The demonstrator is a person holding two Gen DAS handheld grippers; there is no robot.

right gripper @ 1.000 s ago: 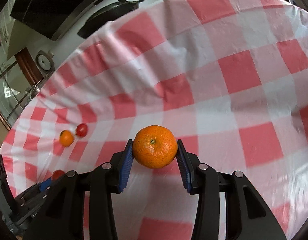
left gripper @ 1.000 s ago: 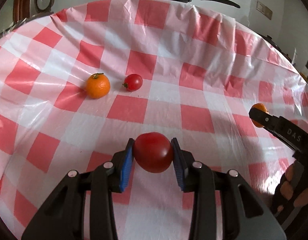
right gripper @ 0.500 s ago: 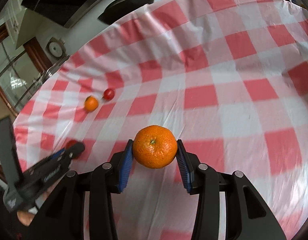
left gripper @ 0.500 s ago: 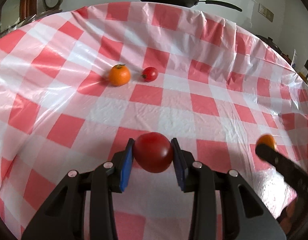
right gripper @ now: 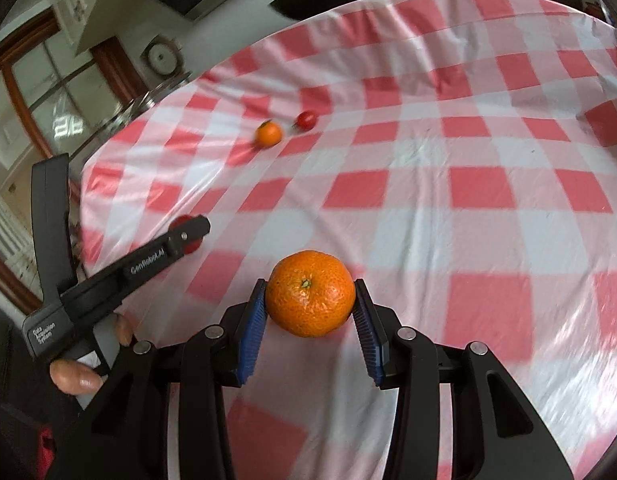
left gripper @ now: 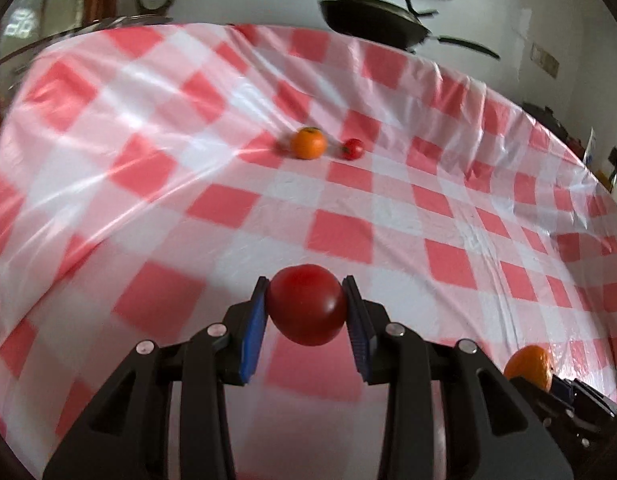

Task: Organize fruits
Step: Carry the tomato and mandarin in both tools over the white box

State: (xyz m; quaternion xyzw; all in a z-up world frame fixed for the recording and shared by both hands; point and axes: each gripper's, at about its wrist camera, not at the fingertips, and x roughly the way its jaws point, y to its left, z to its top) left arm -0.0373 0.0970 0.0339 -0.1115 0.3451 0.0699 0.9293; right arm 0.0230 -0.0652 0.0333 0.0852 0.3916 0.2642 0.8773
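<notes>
Left gripper (left gripper: pixel 306 308): clamped on round red tomato (left gripper: pixel 307 304), above red-and-white checked plastic tablecloth (left gripper: pixel 388 208). Right gripper (right gripper: pixel 310 308): clamped on round orange mandarin (right gripper: pixel 310 294). Far ahead: 1 small mandarin (left gripper: pixel 308 143) just beside 1 small red tomato (left gripper: pixel 353 149), apart.

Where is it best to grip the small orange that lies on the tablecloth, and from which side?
Probably across the widest middle of the small orange, coming from above. It is round, its stem end seems to point up, and the small tomato lies close at its right, so fingers fit better front and back.
</notes>
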